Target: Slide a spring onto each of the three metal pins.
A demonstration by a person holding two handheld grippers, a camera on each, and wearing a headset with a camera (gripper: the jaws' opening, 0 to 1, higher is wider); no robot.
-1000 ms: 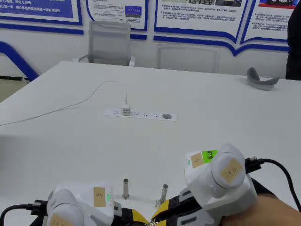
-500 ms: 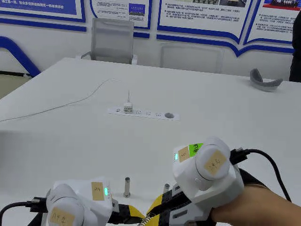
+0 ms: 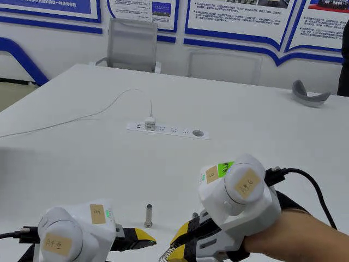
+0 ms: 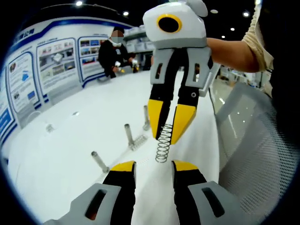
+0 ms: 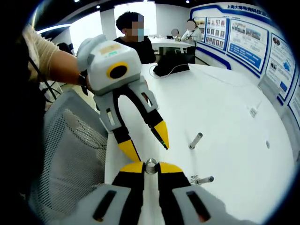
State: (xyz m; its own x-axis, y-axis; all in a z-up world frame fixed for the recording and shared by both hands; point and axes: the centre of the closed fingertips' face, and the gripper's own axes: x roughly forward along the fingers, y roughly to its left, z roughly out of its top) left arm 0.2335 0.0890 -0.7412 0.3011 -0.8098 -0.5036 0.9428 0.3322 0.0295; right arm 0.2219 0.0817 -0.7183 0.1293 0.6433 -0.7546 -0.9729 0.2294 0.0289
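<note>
Steel spring (image 4: 162,147) hangs from right tool (image 4: 167,138), top coils hidden.

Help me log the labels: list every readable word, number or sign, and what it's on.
Wall posters: print too small to read.
Tan stickers on left gripper and right gripper: handwriting blurred, unreadable.
Green sticker on right gripper: unreadable.
Nothing can be quoted.
</note>
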